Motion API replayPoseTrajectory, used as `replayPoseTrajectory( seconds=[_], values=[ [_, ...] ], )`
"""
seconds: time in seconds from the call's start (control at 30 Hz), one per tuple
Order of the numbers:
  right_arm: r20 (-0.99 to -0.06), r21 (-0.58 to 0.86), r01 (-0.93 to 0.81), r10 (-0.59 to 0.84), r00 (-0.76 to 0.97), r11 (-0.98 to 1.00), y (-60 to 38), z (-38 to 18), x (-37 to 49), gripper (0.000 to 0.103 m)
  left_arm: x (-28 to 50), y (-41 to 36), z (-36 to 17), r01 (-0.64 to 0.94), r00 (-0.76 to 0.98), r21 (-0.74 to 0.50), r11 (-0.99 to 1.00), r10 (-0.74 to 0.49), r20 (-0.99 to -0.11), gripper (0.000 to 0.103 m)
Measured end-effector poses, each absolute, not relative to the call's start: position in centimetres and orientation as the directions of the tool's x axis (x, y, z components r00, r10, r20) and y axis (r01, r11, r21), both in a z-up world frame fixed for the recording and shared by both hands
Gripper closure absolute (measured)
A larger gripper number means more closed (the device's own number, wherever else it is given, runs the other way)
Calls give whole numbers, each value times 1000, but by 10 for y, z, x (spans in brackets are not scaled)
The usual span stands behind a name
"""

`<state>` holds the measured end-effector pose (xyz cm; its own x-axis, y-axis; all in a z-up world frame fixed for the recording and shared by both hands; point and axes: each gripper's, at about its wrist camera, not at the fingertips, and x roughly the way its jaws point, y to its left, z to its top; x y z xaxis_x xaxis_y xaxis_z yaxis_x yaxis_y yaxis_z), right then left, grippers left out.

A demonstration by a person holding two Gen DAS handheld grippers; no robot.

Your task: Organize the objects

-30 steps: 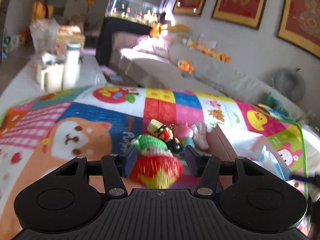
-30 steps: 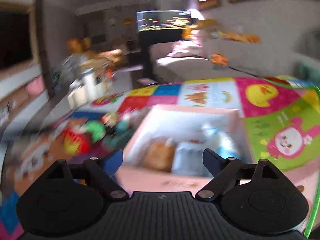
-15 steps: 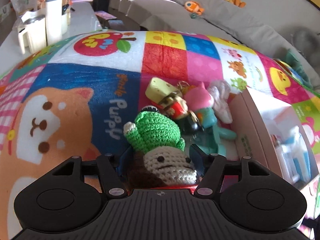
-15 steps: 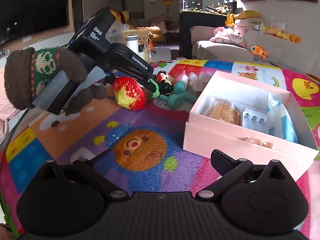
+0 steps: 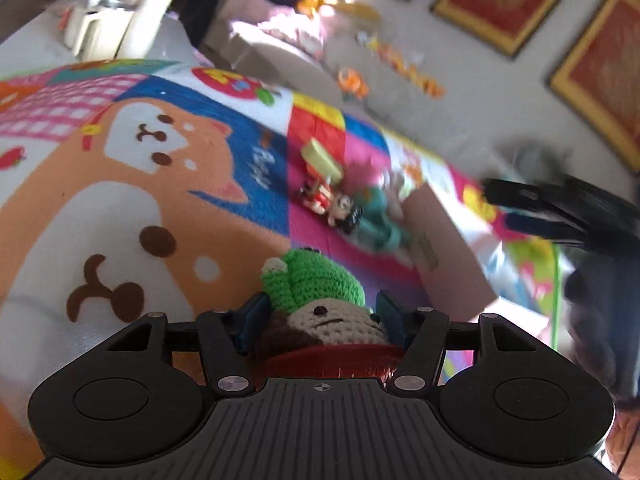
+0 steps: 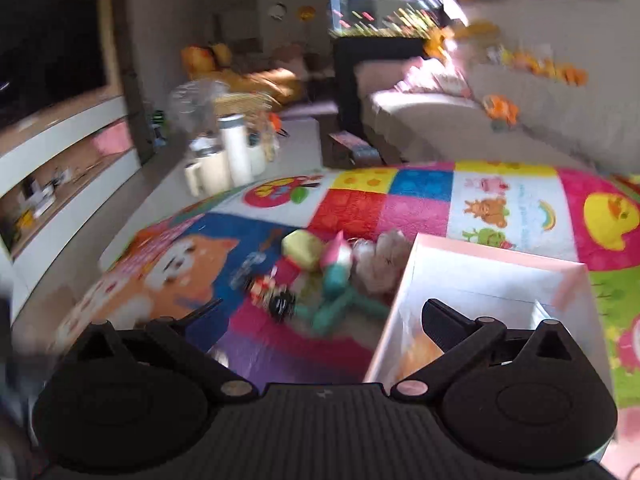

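1. Carrying the crocheted doll (image 5: 320,304) is the step in hand: the left gripper (image 5: 318,318) is clamped on it, blue pads against both sides of its body, with the green cap pointing forward out of the jaws.
2. The pink box (image 5: 444,256) lies ahead and to the right of the left gripper, on the play mat (image 5: 120,200). It appears to be the collection point, since it already holds items.
3. To do the step well, keep the jaws closed until the doll is over the box opening, not over the near wall. Lower it before releasing, so the soft body does not catch on the rim.
4. Steer clear of the right gripper (image 6: 322,312), which hangs at the box's near corner with its fingers spread wide and nothing between them.
5. The left wrist view alone shows the held doll and the right tool entering from the right as a dark blurred shape.
6. The right wrist view alone shows the box interior (image 6: 480,280), white-walled, with an orange-brown item just ahead of the right finger. It also shows the loose toy pile (image 6: 320,276) ahead and left of the gripper, touching the box's left wall.
7. Both views are motion-blurred; individual toys in the pile cannot be identified with confidence.
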<state>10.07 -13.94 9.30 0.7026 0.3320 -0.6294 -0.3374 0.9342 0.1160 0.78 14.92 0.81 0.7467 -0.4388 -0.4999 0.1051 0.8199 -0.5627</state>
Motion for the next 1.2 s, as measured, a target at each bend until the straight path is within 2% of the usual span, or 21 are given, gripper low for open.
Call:
replayPoseTrajectory(
  seconds=[0.03,0.07,0.1,0.13,0.3,0.37,0.43,0.53,0.7,1.0,1.13,1.17,1.2],
  values=[
    [-653,112,-304,300,695,946,-135,93,119,17,6,151,4,116,760,-576,809,-445,-473,38],
    [-675,101,-279,272,686,955,-130,92,135,24,6,152,2,127,767,-583,803,-452,-455,37],
    [-690,91,-248,240,683,965,-127,91,153,37,4,154,-1,141,773,-596,790,-464,-432,37],
    [-701,86,-217,213,681,972,-123,90,169,42,4,155,-2,143,773,-607,782,-471,-425,38],
    [-750,-7,-125,77,657,992,-92,57,236,47,7,158,-4,144,773,-632,761,-485,-409,37],
    [-753,-114,-113,-12,658,987,-72,38,256,55,7,160,-6,139,774,-648,749,-491,-401,38],
    [-765,-200,-125,-75,640,972,-57,21,270,71,8,163,-8,132,776,-663,737,-493,-394,38],
    [-777,-234,-146,-95,623,961,-46,11,276,82,7,166,-9,116,789,-670,734,-478,-386,39],
    [-834,-104,-243,49,549,964,-41,20,251,84,9,170,-11,106,792,-688,717,-480,-378,39],
    [-888,110,-427,282,363,897,-71,23,129,86,6,172,-12,93,797,-696,712,-472,-376,40],
    [-868,43,-512,285,406,858,-78,43,83,84,5,170,-11,91,798,-687,721,-465,-383,40],
    [-849,7,-521,281,448,854,-80,51,83,81,5,169,-11,91,798,-685,722,-465,-384,39],
    [-828,-38,-511,259,497,859,-81,58,85,74,6,170,-10,92,798,-685,722,-466,-383,39]
  ],
)
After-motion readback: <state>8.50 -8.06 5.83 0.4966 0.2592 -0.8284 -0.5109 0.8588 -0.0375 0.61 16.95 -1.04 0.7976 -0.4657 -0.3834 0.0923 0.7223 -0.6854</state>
